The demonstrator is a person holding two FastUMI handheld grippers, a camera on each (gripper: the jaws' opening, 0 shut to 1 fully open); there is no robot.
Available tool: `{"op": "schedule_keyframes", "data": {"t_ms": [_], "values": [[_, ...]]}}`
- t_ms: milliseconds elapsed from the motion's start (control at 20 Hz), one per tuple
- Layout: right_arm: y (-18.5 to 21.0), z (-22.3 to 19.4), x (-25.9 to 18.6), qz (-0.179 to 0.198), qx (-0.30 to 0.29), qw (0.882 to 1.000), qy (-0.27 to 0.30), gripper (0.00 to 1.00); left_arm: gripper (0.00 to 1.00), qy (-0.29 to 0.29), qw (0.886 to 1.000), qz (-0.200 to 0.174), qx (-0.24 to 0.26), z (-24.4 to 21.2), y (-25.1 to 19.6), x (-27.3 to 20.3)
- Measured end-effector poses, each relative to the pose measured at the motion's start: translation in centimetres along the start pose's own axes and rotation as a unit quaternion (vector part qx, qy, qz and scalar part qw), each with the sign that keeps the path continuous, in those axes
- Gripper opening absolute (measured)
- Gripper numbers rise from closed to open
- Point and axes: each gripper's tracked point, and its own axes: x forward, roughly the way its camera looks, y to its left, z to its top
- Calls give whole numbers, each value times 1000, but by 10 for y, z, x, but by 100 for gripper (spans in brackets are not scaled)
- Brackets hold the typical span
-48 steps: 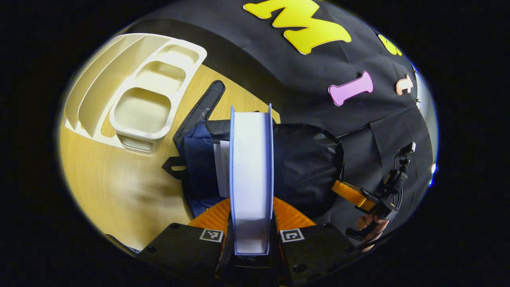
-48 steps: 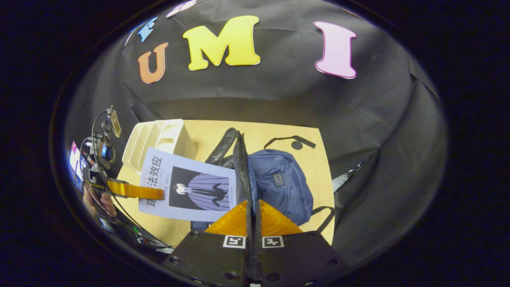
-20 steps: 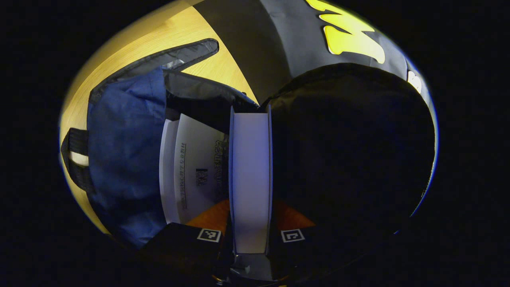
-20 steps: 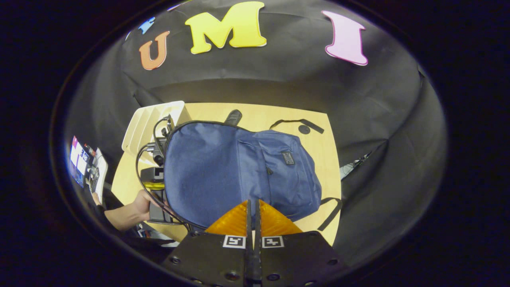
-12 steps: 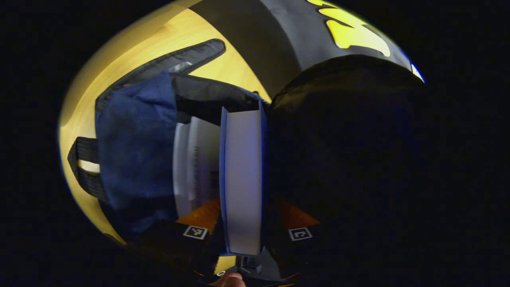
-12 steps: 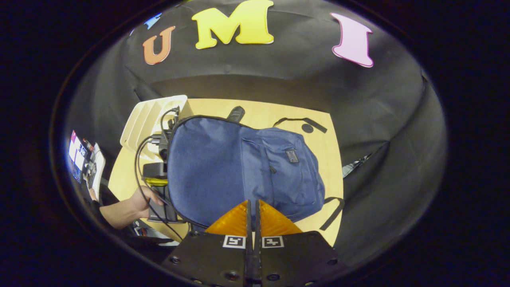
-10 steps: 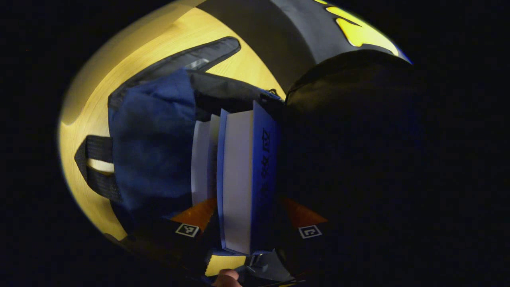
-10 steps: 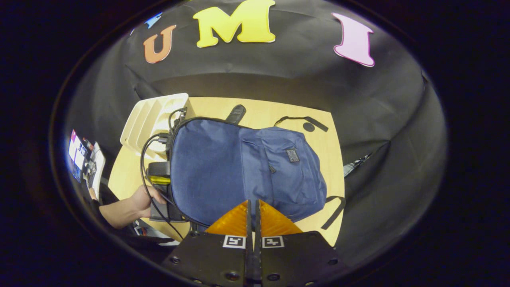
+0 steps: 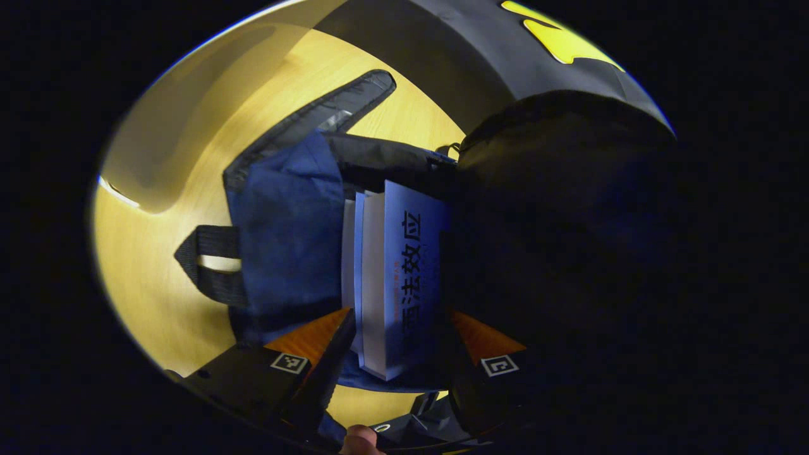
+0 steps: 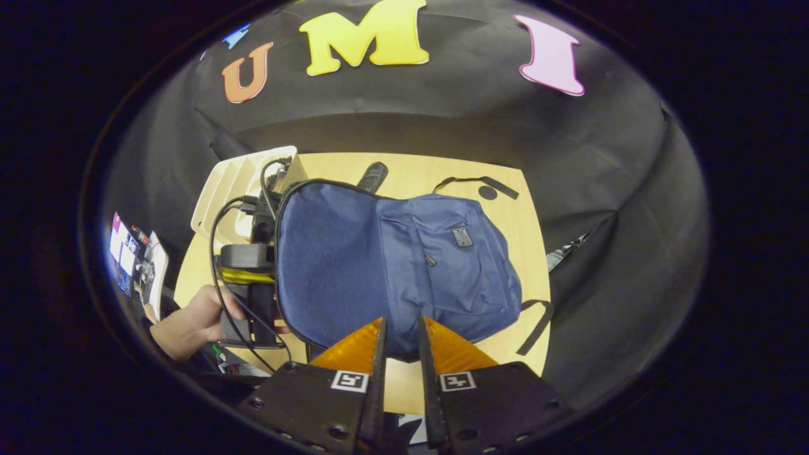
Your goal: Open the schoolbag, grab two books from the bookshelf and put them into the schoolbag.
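Moved: the left gripper [image 9: 395, 328] has spread its fingers since half a second ago; the book [image 9: 404, 284] that it pinched then now lies loose between them, cover showing, inside the bag [image 9: 287, 234].
Right gripper: the right gripper [image 10: 399, 338] has parted a little from the near-closed pinch of half a second ago; it now has a narrow gap with the bag's lower edge in or just behind it, and I cannot tell whether the fingers touch the cloth.
Left fingers: wide, holding nothing; the book stands clear of both.
Books: a second, paler book [image 9: 349, 253] lies just beside the first, against the bag's blue side. Both sit in the bag's mouth.
Meaning: this looks like the second of two books delivered, so the packing seems all but done; what remains is likely drawing the left gripper out without dragging the book back.
Bag: it lies across the middle of the table [image 10: 518, 208], its front panel [image 10: 392, 265] draped over the left gripper [image 10: 246, 297] and the hand [image 10: 189, 322] that holds it.
Shelf: the pale shelf [image 10: 237, 183] stands at the table's far left corner, touching or just beside the bag's top edge.
Table: pale wood; a strap [image 10: 477, 184] lies near the far right corner.
Room: black cloth walls close in on the table at the back and the right.
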Motion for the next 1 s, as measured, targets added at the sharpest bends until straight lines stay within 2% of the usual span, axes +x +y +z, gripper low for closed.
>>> {"op": "schedule_keyframes", "data": {"t_ms": [100,150,250,300,350,450,750,900,1000], "values": [[0,-1,0,0,4,1000,-1,44,84,-4,1000,14,9,2,3,-6],[0,-1,-1,-2,5,1000,-3,58,84,-8,1000,21,14,2,4,-10],[2,1,-4,-2,7,1000,-11,76,84,-14,999,44,21,3,12,-20],[2,2,-5,-4,8,1000,-15,82,84,-18,998,57,25,4,16,-26],[3,2,-6,-4,11,1000,-18,93,84,-21,997,67,29,4,18,-31],[6,1,-6,-2,20,1000,-22,99,84,-29,995,86,36,6,25,-45],[12,-4,-13,-8,28,999,-41,98,84,-79,981,154,84,16,53,-103],[20,1,-18,-10,40,997,-66,98,84,-142,963,194,122,33,61,-147],[30,3,-22,-6,51,995,-81,98,84,-195,946,208,158,46,53,-178]]}}
